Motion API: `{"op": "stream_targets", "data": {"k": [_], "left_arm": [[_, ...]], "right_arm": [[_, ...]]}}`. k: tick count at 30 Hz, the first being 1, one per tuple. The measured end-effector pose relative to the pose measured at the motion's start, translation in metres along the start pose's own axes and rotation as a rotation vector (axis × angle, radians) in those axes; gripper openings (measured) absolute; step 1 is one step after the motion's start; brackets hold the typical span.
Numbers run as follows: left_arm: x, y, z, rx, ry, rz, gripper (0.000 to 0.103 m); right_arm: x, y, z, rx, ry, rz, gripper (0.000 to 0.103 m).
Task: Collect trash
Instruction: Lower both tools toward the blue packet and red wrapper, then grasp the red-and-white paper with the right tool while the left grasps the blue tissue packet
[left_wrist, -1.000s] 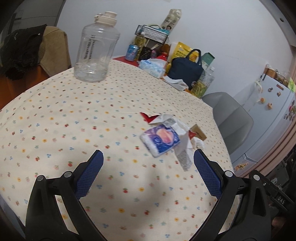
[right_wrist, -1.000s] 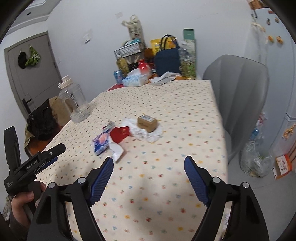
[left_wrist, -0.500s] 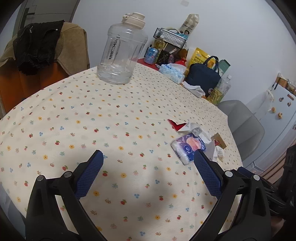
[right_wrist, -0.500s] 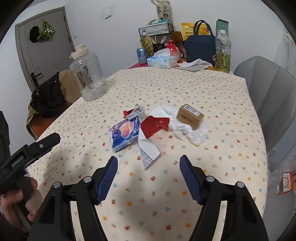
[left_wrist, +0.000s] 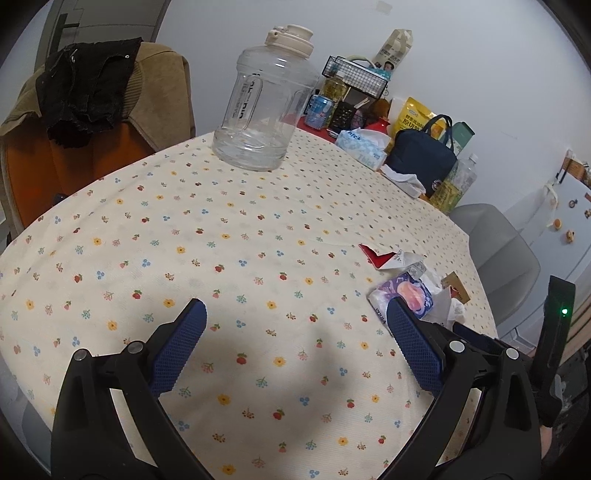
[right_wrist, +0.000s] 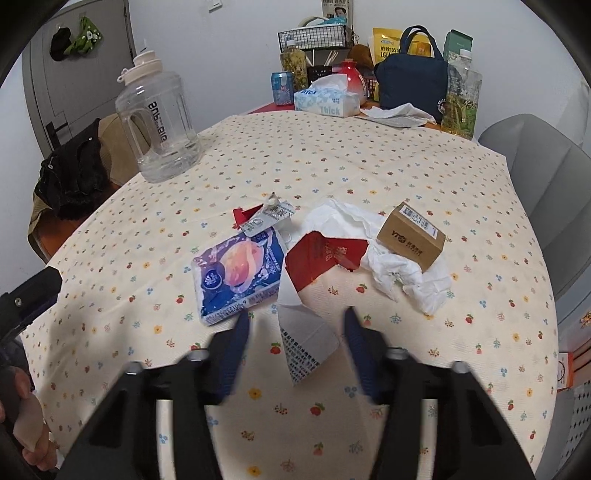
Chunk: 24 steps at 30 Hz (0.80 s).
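Note:
A pile of trash lies on the flowered tablecloth (right_wrist: 332, 177): a blue tissue pack (right_wrist: 240, 273), a torn red-and-white carton (right_wrist: 314, 280), crumpled white paper (right_wrist: 399, 266), a small brown box (right_wrist: 412, 234) and a foil scrap (right_wrist: 267, 218). My right gripper (right_wrist: 295, 325) is open, its fingers on either side of the carton's white flap, just short of the pile. My left gripper (left_wrist: 295, 325) is open and empty over bare cloth, with the tissue pack (left_wrist: 402, 295) and red carton piece (left_wrist: 380, 256) at its right finger.
A large clear water jug (left_wrist: 264, 103) stands at the far left of the table. A tissue box (right_wrist: 327, 101), a navy bag (right_wrist: 412, 70), bottles and a wire rack crowd the far edge. A grey chair (right_wrist: 535, 177) stands right, a clothes-draped chair (left_wrist: 92, 110) left.
My right gripper has moved forward and down to the pile and its fingers have narrowed around the carton flap. My left gripper has swung left, away from the pile.

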<state>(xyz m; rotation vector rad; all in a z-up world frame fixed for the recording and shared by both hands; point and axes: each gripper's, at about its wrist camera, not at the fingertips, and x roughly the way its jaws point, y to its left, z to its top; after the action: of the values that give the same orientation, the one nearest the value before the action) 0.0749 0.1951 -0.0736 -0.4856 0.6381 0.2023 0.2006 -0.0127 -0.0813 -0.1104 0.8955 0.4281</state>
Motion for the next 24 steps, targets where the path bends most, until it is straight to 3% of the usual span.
{"op": "stream_targets", "data": {"k": [14, 24], "left_arm": [[0.041, -0.057, -0.001, 0.101, 0.085, -0.060, 0.097], [0.091, -0.109, -0.010, 0.282, 0.202, -0.035, 0.097]], "right_arm": [[-0.046, -0.029, -0.021, 0.047, -0.047, 0.070, 0.026], [-0.088, -0.076, -0.035, 0.154, -0.110, 0.029, 0.027]]}}
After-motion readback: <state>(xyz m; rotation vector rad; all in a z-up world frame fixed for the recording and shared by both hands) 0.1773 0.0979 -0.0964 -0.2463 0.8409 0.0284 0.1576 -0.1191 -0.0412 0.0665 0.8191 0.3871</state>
